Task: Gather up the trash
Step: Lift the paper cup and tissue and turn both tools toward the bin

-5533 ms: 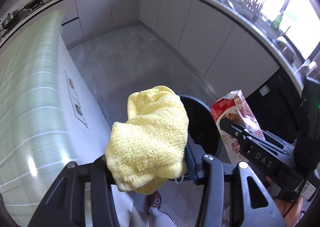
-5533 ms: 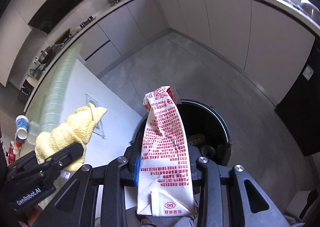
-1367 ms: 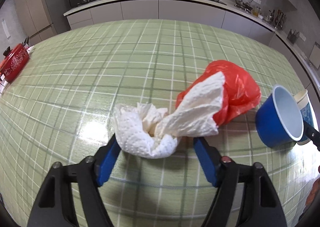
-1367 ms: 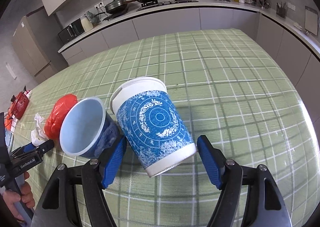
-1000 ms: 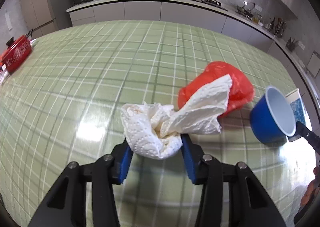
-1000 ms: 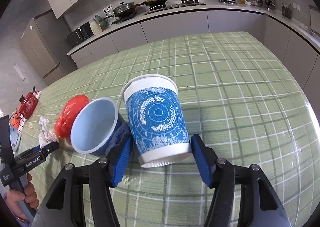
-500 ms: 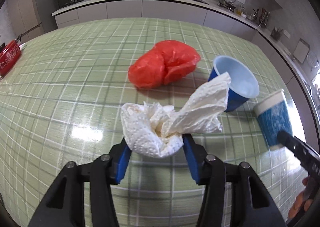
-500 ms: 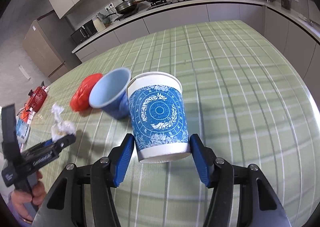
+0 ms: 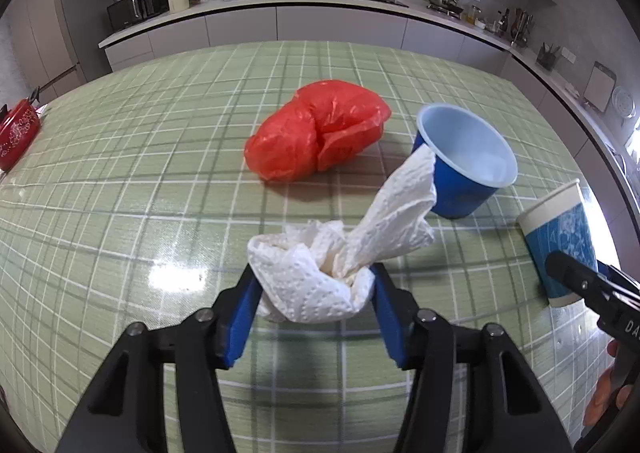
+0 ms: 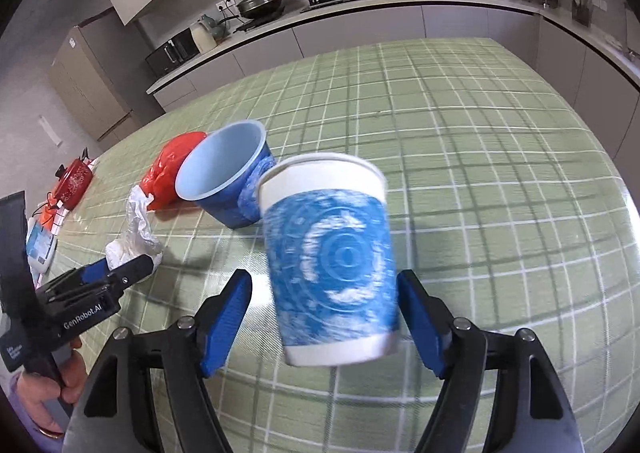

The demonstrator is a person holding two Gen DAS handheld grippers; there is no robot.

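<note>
Both hand-held grippers angle down over a green checked table (image 9: 120, 181). The left hand-held gripper (image 9: 314, 295) clamps a crumpled white paper towel (image 9: 332, 265) between its 2 blue pads, lifted above the tablecloth. The right hand-held gripper (image 10: 324, 313) has just been opening; its pads stand clear of the blurred blue-patterned paper cup (image 10: 332, 257) between them. Beyond lie a tipped blue cup (image 9: 464, 161) and a red plastic bag (image 9: 316, 133), close together.
</note>
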